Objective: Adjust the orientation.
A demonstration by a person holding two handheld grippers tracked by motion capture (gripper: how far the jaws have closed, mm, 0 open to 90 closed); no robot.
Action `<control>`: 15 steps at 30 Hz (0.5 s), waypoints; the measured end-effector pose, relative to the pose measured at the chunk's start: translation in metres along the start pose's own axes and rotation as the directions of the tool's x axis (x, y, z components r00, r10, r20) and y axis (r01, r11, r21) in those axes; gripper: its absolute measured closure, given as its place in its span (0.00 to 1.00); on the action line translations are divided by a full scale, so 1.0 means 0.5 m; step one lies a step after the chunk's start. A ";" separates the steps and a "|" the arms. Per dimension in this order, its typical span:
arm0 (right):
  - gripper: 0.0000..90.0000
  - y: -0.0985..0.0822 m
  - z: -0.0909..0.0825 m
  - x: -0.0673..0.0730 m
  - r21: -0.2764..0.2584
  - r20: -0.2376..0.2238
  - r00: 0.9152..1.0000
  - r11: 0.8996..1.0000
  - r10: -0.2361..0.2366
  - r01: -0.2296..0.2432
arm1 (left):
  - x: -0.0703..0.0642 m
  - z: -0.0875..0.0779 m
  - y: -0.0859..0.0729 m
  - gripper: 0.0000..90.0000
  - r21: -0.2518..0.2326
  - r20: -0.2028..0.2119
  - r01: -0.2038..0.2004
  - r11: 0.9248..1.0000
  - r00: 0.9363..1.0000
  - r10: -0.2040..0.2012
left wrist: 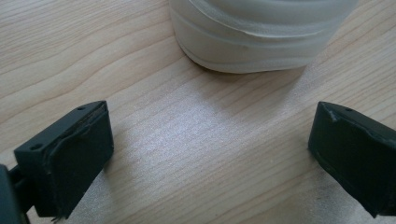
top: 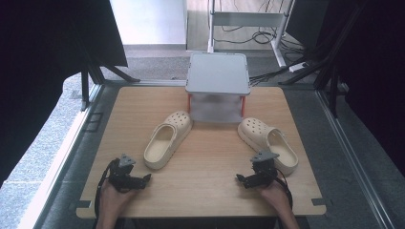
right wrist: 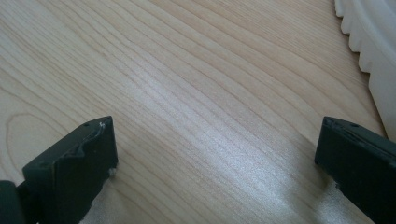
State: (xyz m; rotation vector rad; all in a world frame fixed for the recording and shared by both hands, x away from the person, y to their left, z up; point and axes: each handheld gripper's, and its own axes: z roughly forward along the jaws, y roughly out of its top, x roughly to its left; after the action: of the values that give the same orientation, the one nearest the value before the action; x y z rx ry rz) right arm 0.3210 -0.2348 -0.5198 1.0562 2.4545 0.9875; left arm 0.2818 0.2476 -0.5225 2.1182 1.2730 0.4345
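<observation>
Nothing's started yet: both your grippers, left (top: 147,177) & right (top: 239,178), sit w/ jaws spread wide, holding nothing. Left clog (top: 167,139) lies front-left of the grey stand (top: 218,72), right clog (top: 268,143) front-right. Both still need grabbing.

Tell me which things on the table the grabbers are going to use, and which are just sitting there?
For the job:
- left shoe, cream, heel toward the left gripper
- right shoe, cream, beside the right gripper
Both grippers rest on the table with jaws open, holding nothing.

Just there:
- small grey rack at the far edge
- wooden table
- cables on the floor behind
</observation>
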 end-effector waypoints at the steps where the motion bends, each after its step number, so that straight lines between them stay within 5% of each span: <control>1: 0.00 0.000 0.000 0.000 0.000 0.000 1.000 1.000 0.000 0.000 | 0.000 0.000 0.000 0.00 0.000 -0.001 0.000 1.000 1.000 0.000; 15: 0.00 0.000 0.000 0.000 -0.002 -0.003 1.000 1.000 0.001 -0.001 | 0.000 0.000 0.000 0.00 -0.001 0.000 0.001 1.000 1.000 -0.001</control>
State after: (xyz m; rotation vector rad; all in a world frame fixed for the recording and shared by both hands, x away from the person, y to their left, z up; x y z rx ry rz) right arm 0.3210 -0.2351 -0.5198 1.0562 2.4550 0.9919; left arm 0.2818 0.2476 -0.5226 2.1173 1.2730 0.4344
